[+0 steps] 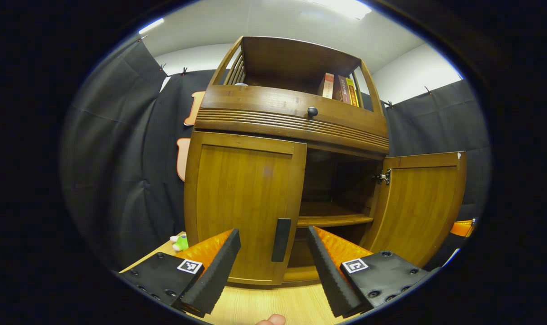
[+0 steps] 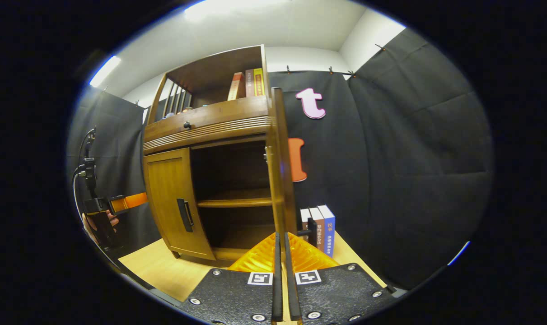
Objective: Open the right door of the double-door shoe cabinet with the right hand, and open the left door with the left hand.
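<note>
Right door (image 1: 420,203) stands swung open; the right gripper (image 2: 281,289) is closed, apparently clear of that door's edge. Left door (image 1: 244,207) remains shut, its handle (image 1: 281,239) framed between the spread, empty fingers of the left gripper (image 1: 273,271).

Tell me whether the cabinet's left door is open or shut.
Shut: the left door sits flush in its frame, while the right door is swung open.

light: bright, from ceiling lamps (image 1: 341,6) high above the tongs | shadows: dark inside the open cabinet (image 2: 230,171) ahead of the tongs | glare: soft shine on the wood | sharpness: clear, no blur | edges: bent round, straight lines curve
</note>
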